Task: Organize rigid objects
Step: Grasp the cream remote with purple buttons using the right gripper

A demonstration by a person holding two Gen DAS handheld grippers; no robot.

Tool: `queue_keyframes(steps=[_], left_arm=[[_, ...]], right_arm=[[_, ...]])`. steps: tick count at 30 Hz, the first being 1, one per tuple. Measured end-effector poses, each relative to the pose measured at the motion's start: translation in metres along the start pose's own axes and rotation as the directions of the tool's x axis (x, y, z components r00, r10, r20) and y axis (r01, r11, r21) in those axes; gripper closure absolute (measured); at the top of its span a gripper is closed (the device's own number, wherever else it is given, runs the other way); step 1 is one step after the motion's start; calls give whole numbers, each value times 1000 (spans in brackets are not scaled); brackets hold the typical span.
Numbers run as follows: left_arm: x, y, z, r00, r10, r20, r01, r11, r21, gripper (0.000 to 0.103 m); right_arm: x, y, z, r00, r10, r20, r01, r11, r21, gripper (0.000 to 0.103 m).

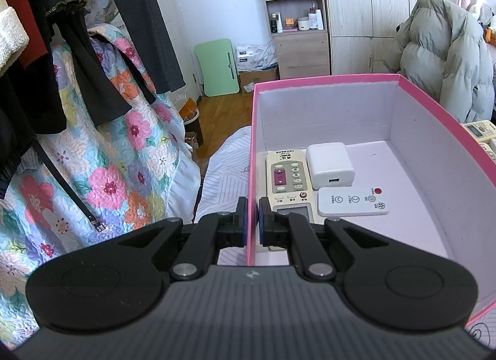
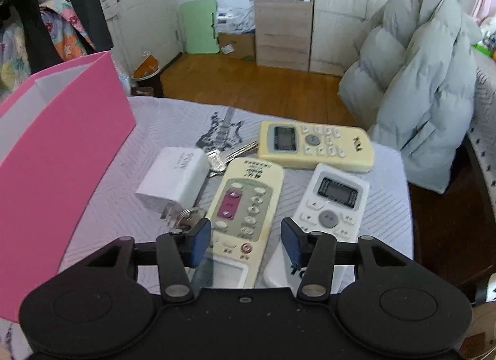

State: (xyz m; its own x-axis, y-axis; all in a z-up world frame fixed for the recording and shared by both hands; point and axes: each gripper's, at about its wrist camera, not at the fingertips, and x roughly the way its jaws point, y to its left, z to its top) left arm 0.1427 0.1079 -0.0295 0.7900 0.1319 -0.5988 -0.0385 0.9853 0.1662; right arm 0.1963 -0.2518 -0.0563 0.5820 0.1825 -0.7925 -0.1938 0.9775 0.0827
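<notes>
Pinching the near wall of the pink box (image 1: 434, 87), the left gripper (image 1: 253, 217) has its jaws clamped on the cardboard edge; a cream remote (image 1: 286, 180), a white charger (image 1: 330, 164) and a small white remote (image 1: 352, 202) lie inside, just past its fingertips. Right gripper (image 2: 246, 240): jaws spread, straddling the lower end of a cream remote with magenta panel (image 2: 245, 205) on the bedcover (image 2: 161, 121), pads not pressing it. A white remote (image 2: 333, 202) lies just beside, a plug adapter (image 2: 173, 180) and keys (image 2: 217, 155) to the other side.
</notes>
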Motion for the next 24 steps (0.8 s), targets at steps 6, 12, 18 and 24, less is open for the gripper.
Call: queue_keyframes(steps=[6, 12, 18, 24], left_arm=[[0, 2, 0, 1000, 0, 0, 0, 1000, 4, 97], [0, 1, 1, 1000, 1, -1, -1, 1000, 9, 97], [0, 0, 1, 1000, 3, -1, -3, 1000, 15, 97], [2, -2, 2, 1000, 4, -3, -4, 1000, 20, 97]], right_arm=[[-3, 14, -9, 1000, 29, -9, -30, 999, -40, 45], [-2, 14, -17, 999, 39, -9, -39, 999, 9, 38], [2, 12, -25, 998, 59, -10, -59, 998, 13, 36], [-10, 18, -33, 996, 71, -60, -70, 997, 22, 38]])
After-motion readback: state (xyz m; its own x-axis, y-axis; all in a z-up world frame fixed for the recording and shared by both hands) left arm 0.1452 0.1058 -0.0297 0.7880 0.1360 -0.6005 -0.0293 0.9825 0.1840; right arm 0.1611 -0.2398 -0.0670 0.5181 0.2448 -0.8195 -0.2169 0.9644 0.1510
